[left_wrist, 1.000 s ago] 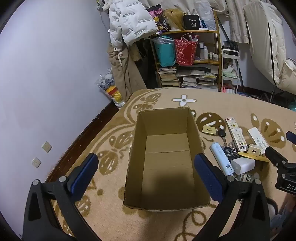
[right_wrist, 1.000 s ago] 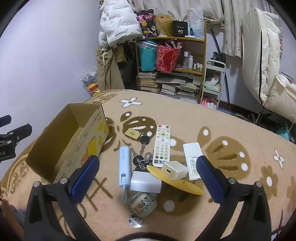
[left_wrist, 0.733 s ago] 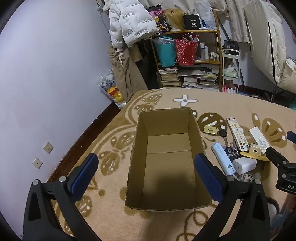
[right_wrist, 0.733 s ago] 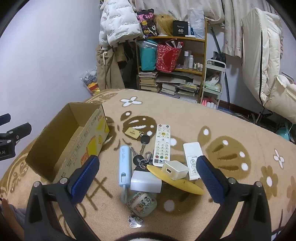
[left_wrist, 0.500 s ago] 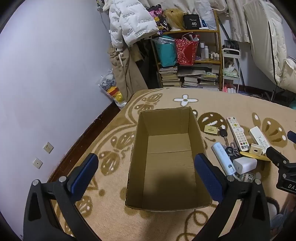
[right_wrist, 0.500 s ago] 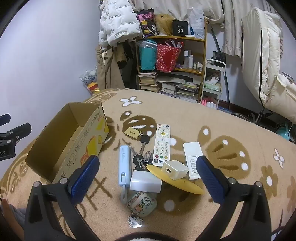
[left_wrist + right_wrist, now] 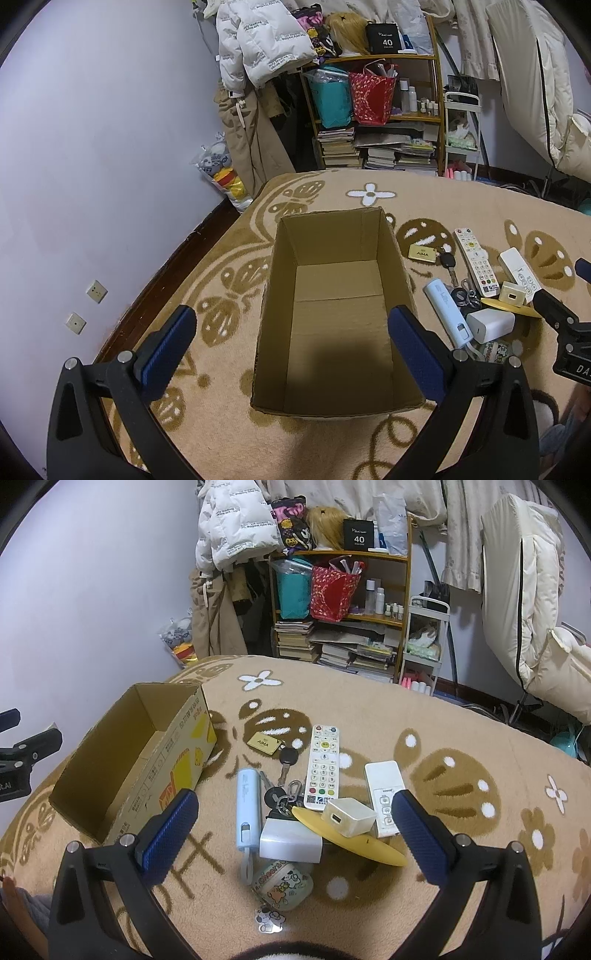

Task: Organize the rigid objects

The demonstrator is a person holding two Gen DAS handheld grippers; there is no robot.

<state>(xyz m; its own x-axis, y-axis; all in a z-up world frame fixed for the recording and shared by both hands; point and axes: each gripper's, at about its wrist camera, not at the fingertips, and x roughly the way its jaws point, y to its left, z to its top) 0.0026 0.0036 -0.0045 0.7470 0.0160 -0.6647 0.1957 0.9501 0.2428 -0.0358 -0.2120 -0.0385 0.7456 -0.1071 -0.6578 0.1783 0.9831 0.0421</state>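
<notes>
An empty open cardboard box stands on the patterned blanket. My left gripper is open and empty above the box's near end. My right gripper is open and empty above a pile of small items: a white remote, a flat white remote, a light blue power bank, a white charger block, a small cream adapter on a yellow disc, keys, a gold tag and a cartoon earbud case.
The blanket covers a raised surface that drops off at the left by a lilac wall. A cluttered bookshelf, hanging coats and a folded white mattress stand behind.
</notes>
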